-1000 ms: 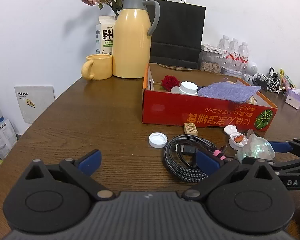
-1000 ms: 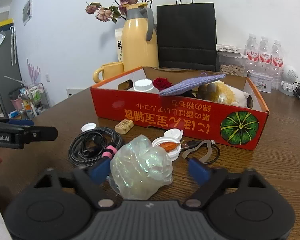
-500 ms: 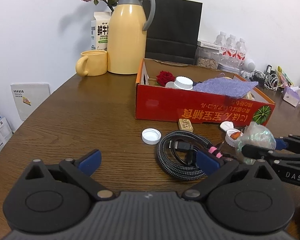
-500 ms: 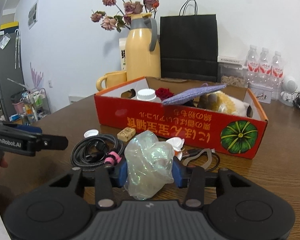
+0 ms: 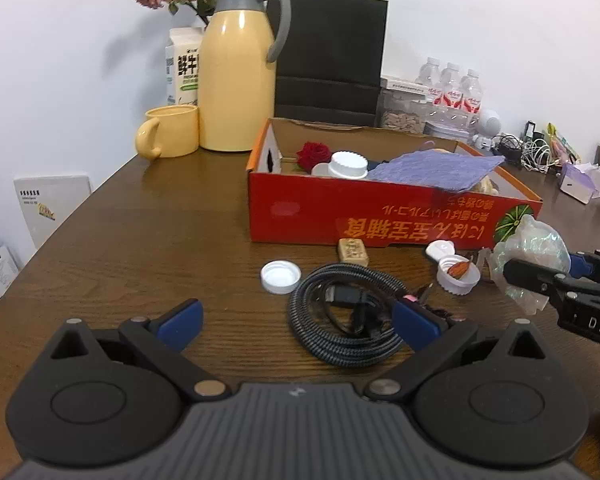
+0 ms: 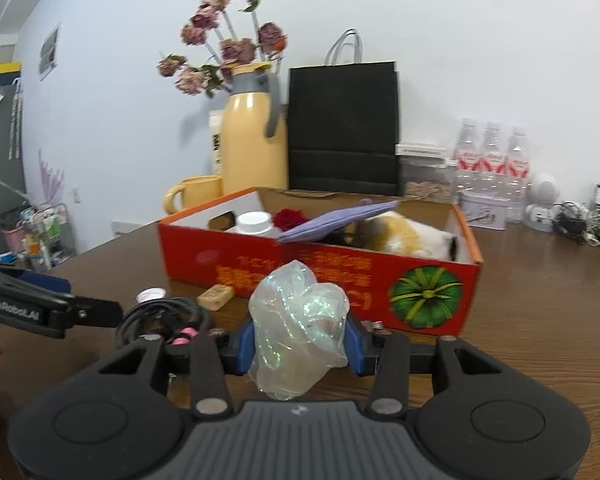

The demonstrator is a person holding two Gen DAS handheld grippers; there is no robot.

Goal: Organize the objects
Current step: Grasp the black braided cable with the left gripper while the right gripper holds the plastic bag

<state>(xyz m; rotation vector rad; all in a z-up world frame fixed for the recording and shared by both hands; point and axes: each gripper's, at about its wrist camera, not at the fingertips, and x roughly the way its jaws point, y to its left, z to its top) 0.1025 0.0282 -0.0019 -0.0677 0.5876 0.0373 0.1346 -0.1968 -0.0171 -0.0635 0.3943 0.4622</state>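
An iridescent crumpled plastic bag (image 6: 298,320) is gripped by the right claw (image 6: 299,340), lifted before the red cardboard box (image 6: 428,280). The left claw (image 5: 296,320) is held open and empty. A black braided cable coil (image 5: 340,316), white bottle cap (image 5: 280,277) and small tan block (image 5: 353,251) are left on the tabletop (image 5: 140,248).

We see a plain white wall (image 5: 60,40) behind a dark brown wooden table (image 5: 140,240) whose grain shines under soft, even light. At the far left of the right wrist view a grey cabinet (image 6: 0,168) stands beside a small cluttered rack (image 6: 40,236), with a picture (image 6: 49,54) hung high on the wall. Low on the left of the left wrist view, a white panel (image 5: 50,208) leans against the wall.
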